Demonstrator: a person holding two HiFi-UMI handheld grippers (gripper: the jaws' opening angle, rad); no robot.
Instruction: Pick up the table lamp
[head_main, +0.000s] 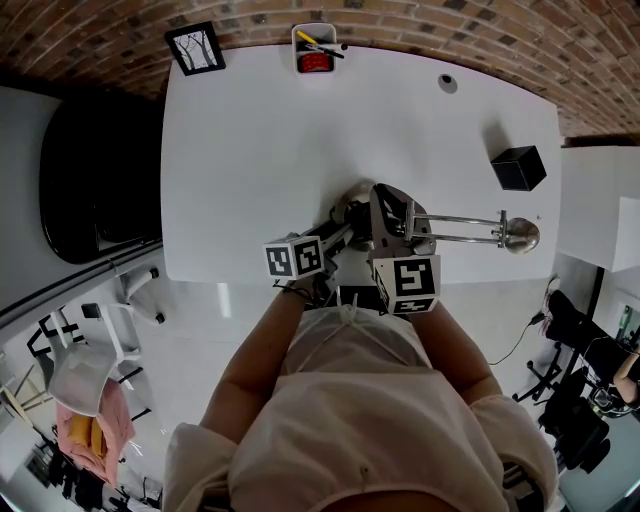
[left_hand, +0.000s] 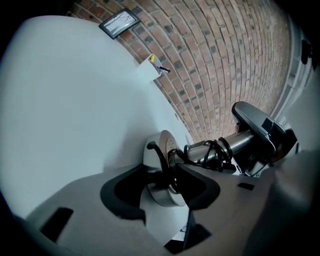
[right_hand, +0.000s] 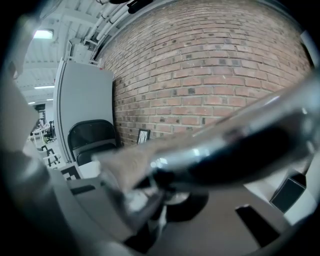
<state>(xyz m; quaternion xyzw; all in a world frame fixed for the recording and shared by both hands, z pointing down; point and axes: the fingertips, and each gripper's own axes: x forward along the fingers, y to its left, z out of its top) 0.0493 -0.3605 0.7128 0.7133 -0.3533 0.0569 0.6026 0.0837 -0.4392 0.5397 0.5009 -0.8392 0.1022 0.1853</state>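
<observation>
Found the silver metal table lamp (head_main: 470, 228) tipped sideways over the near edge of the white rectangular table (head_main: 260, 150): round polished base (left_hand: 163, 193) up on its rim at left, paired thin chrome rods running right to a small rounded head. Noted black cord (left_hand: 214, 150) coiled round the stem. Saw the right gripper (right_hand: 159, 210) clamped tight on the lamp's stem, the left gripper (left_hand: 165, 210) spread wide with the base's rim between its jaws, unpressed. Spotted a black cube-shaped box (head_main: 518, 167) farther right.
</observation>
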